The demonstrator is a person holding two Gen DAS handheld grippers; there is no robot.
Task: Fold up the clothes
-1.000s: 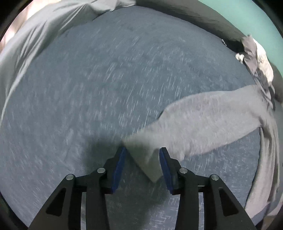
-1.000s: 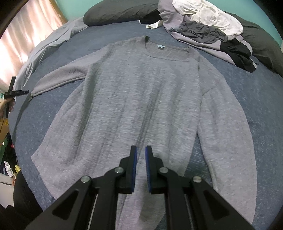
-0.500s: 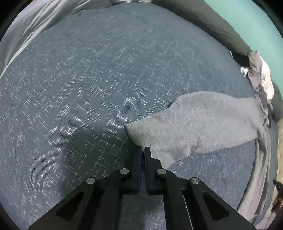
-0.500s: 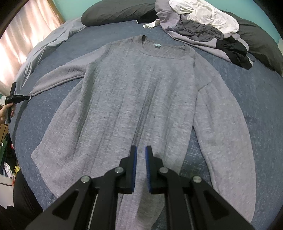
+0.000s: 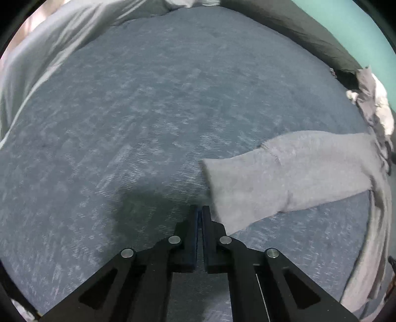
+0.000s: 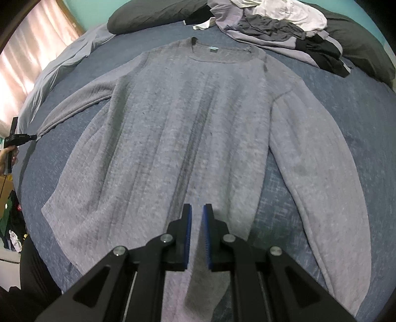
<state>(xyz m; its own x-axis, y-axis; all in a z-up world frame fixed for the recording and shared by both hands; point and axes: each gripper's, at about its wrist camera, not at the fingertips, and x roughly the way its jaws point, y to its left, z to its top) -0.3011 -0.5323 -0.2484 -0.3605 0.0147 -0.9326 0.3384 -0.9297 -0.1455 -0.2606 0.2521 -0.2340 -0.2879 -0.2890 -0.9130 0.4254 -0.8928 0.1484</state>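
Left wrist view
- Garment: one outstretched sleeve [image 5: 284, 178] of a grey knit long-sleeved sweater lies on the blue-grey patterned bed cover [image 5: 123, 123]; its cuff end sits right at the tool tips.
- Left tool [image 5: 200, 209]: clenched, pads together. The cuff corner runs in behind the right-hand finger, so I judge it is pinching the cuff edge.
- Pose: pointing steeply down at the bed, low over the cover, shadow close beneath.

Right wrist view
- Garment: the sweater [image 6: 188, 128] is spread flat, front up, neck away from the camera, both sleeves out; the other sleeve [image 6: 316, 173] trails down the right side.
- Left side: the outstretched sleeve draws to a point where it meets the far tool, held in a hand [image 6: 6, 158].
- Right tool [image 6: 197, 210]: nearly closed, only a slit; grey knit shows through it, and I cannot tell whether any is pinched.
- Pose: angled down over the middle of the hem.
- Waiting: a heap of unfolded white, grey and black clothes [image 6: 279, 24] by the dark pillow [image 6: 148, 14].
- Progress: early. Sweater laid out, no fold made; sleeves, body and heap remain.
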